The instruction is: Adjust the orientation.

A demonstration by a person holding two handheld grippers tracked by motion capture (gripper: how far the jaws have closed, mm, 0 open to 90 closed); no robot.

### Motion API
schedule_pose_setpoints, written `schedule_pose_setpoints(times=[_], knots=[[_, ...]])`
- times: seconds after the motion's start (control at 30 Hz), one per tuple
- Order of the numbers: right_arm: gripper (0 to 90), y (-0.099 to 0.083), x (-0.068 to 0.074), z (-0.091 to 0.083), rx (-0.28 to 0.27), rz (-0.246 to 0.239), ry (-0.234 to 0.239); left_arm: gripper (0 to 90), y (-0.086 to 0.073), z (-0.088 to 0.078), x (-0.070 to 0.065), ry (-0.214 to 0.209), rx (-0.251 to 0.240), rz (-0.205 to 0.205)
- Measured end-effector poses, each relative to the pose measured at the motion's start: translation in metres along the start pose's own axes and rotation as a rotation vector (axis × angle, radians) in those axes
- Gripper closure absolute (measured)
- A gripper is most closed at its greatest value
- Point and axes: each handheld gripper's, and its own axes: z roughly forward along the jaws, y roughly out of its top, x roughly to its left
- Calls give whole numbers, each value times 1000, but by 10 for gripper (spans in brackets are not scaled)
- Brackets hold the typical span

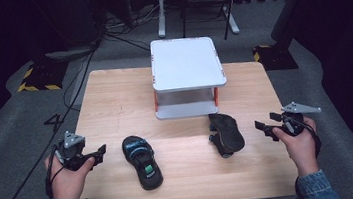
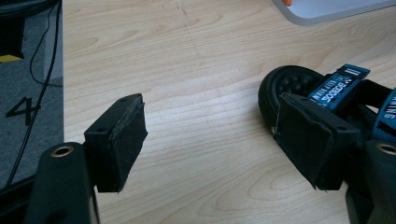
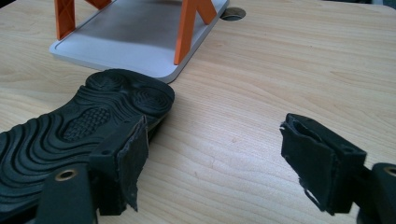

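Hovering at the lower left of the high view, the left gripper (image 1: 101, 151) has its jaws spread and holds nothing; bare wood lies between it and the upright sandal (image 1: 143, 162) beside it. At lower right, the right gripper (image 1: 264, 124) is also spread and empty, near the table (image 1: 114, 101) edge. The overturned sandal (image 1: 226, 133) lies sole-up just before the white shelf (image 1: 186, 63).
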Motion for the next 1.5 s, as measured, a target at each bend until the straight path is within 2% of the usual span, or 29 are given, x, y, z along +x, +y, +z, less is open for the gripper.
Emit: schedule_pose_setpoints(times=[0.3,0.33,0.5,0.67,0.93,0.97,1.0,1.2,1.37,1.5], knots=[[324,1,5,-4,0,-15,25,252,2,1,-4,-5,-5,6],[354,3,8,-3,0,-27,39,251,2,1,-4,-6,-6,4],[369,7,23,0,10,-62,80,251,2,-1,-5,-5,-9,10],[288,11,44,4,10,-89,132,252,4,-1,-7,-10,-10,11],[214,13,74,14,9,-140,214,251,3,1,-8,-13,-4,21],[214,13,74,14,9,-140,214,251,3,1,-8,-13,-4,21],[190,12,81,18,21,-157,227,251,3,1,-7,-13,-5,19],[161,7,99,31,63,-203,247,253,2,1,-7,-13,-3,18],[150,0,105,44,110,-238,218,253,1,1,-6,-19,1,23],[141,-3,107,46,114,-257,198,253,1,1,-5,-15,-6,15]])
